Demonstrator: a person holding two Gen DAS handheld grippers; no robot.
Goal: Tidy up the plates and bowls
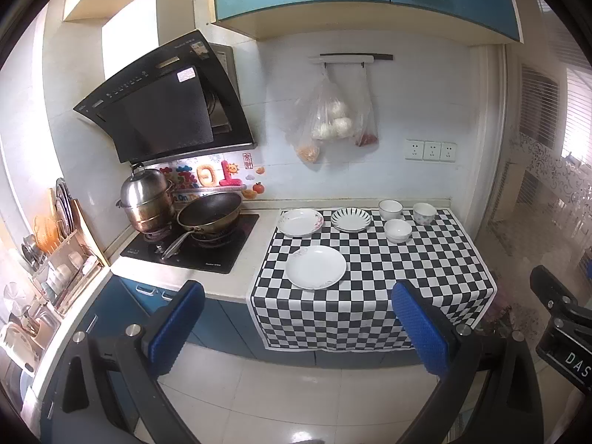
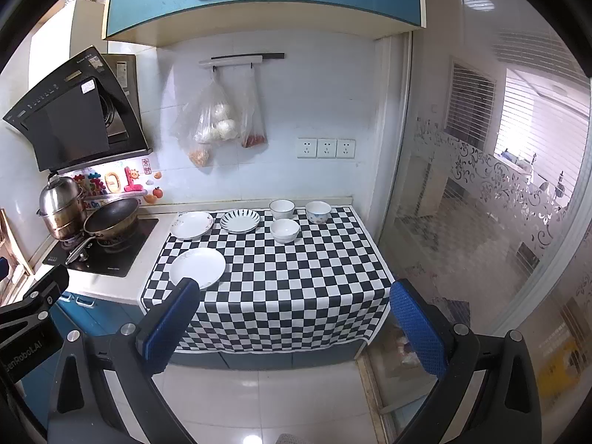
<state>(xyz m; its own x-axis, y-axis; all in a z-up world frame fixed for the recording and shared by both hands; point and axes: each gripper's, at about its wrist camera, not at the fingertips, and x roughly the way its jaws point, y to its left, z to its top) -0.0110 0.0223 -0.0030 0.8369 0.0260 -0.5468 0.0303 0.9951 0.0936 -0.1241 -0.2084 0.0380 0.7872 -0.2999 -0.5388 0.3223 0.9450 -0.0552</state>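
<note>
You are holding both tongs out over the pale tiled floor, short of the counter (image 1: 236, 285), each pair spread wide with nothing between its blue pads: the left tongs (image 1: 298, 327) and the right tongs (image 2: 294, 327) are both aiming down toward the black-and-white checkered cloth (image 1: 388, 277). On that cloth a plain white round plate (image 1: 315, 267) is sitting nearest you, alone toward the left. Behind it, along the wall, a white plate with a floral rim (image 1: 300, 222) is lying beside a white plate with dark radiating stripes (image 1: 350, 219). To their right, three small white ceramic bowls are standing apart: one at the back (image 1: 390, 209), one just in front of it (image 1: 397, 230), and a patterned one farthest right (image 1: 424, 213). Left of the cloth, a black stovetop is carrying a steel steamer pot (image 1: 148, 199) and a dark wok (image 1: 209, 215). Clear plastic bags (image 1: 331, 118) are hanging above the plates.
</note>
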